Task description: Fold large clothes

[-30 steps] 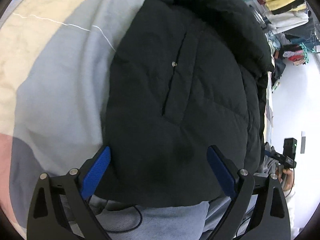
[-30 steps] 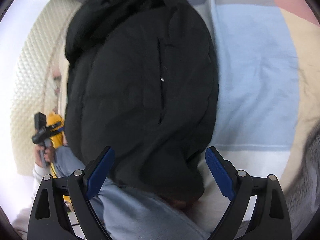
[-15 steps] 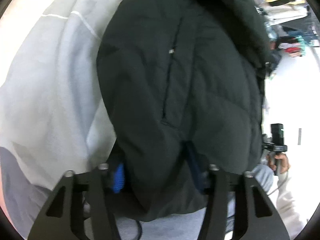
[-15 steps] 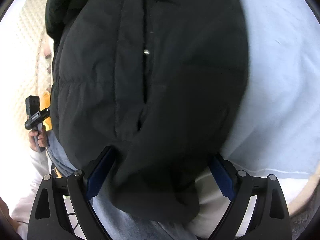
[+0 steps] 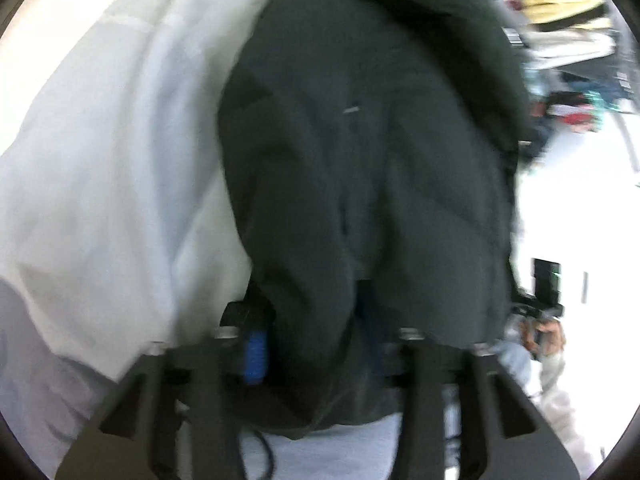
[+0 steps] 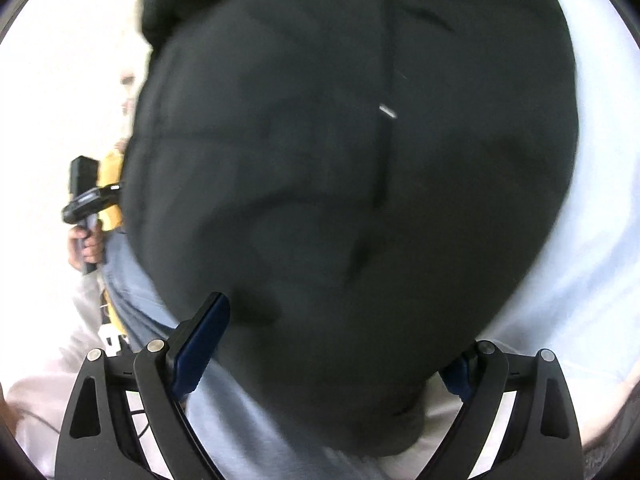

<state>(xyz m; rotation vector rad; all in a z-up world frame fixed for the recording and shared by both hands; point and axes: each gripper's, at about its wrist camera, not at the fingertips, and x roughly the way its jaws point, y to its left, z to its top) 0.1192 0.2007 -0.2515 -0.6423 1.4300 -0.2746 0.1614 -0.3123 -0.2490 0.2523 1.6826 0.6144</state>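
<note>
Black jacket (image 5: 372, 184) lies on the bed (image 5: 100, 200), running lengthwise away from me; my left tool (image 5: 312, 344) pinches its near hem, right tool (image 6: 332, 356) spread wide around it.

Left gripper (image 5: 312, 344) low in its own view, fingers drawn close together on a fold of dark fabric; blue pad of the left finger (image 5: 255, 354) just visible beside the fold, the right finger mostly buried under cloth; much motion blur here. Right gripper (image 6: 332, 352) spread wide, jaws well apart; its left blue pad (image 6: 200, 348) bare and angled inward, touching the fabric edge; its right pad largely hidden behind the dark bulk. Seen from the right wrist view, a bare hand (image 6: 86, 246) wrapped round the other tool's handle; from the left wrist view, the other hand (image 5: 548, 332) likewise clasping a handle, pale sleeve below.
</note>
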